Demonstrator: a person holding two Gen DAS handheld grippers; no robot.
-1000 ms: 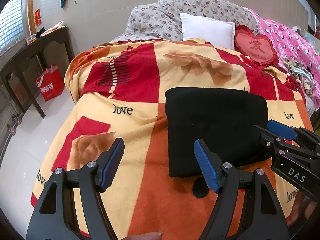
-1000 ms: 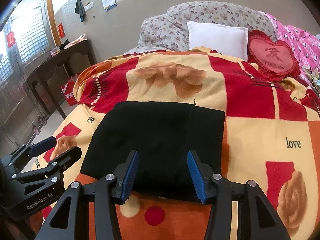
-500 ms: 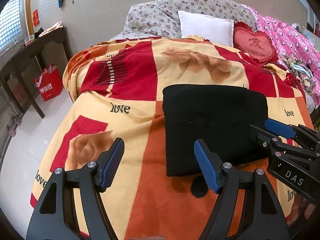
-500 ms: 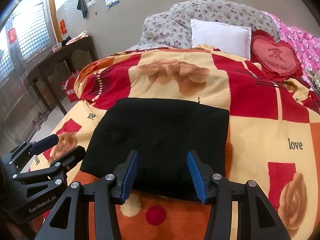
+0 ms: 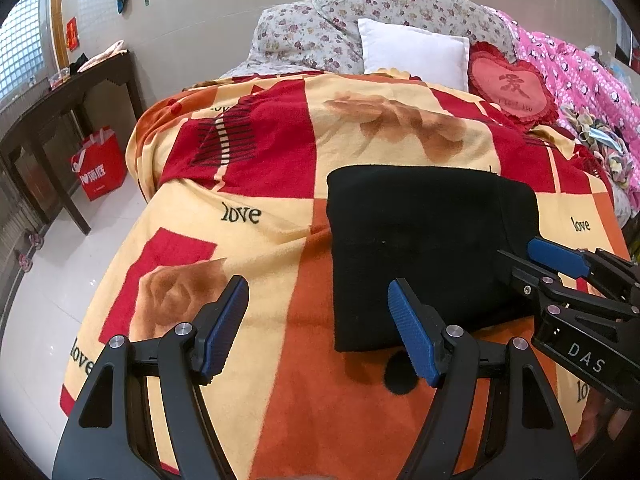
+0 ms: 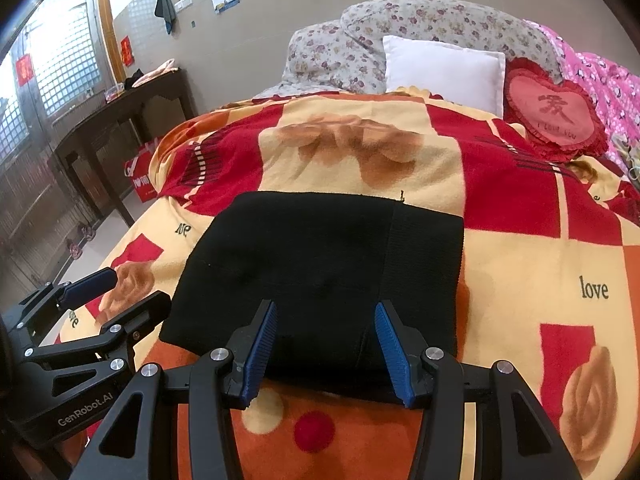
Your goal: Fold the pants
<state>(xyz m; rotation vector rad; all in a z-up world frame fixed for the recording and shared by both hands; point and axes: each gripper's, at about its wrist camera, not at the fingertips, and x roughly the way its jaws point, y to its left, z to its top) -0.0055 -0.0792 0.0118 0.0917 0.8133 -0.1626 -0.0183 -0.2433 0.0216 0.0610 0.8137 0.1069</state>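
The black pants (image 6: 320, 264) lie folded into a flat rectangle on the patterned blanket (image 6: 520, 248), near the front edge of the bed, with a ribbed band along their right side. My right gripper (image 6: 325, 344) hovers over their near edge, jaws partly apart and nothing between the pads. My left gripper (image 5: 316, 328) sits to the left, jaws wide and empty, its right finger (image 5: 412, 344) over the pants' near-left corner and its left finger above bare blanket.

I judge the fold about finished. The risk now is disturbing it: if I lower either gripper carelessly, a finger could catch the top layer and drag it askew, or pinch the blanket along with the cloth and pull both up. Thick black fabric hides its own layers from me, so I could also grab only one layer and open the stack.

The blanket carries the word "love" (image 5: 241, 213) in several squares. The right gripper's body reads "DAS" (image 5: 586, 357); the left one's reads "GenRobot.AI" (image 6: 86, 409). A red heart cushion (image 6: 554, 114) far right bears a Chinese character and small script I can't read, and the red bag (image 5: 100, 164) on the floor has white Chinese lettering.
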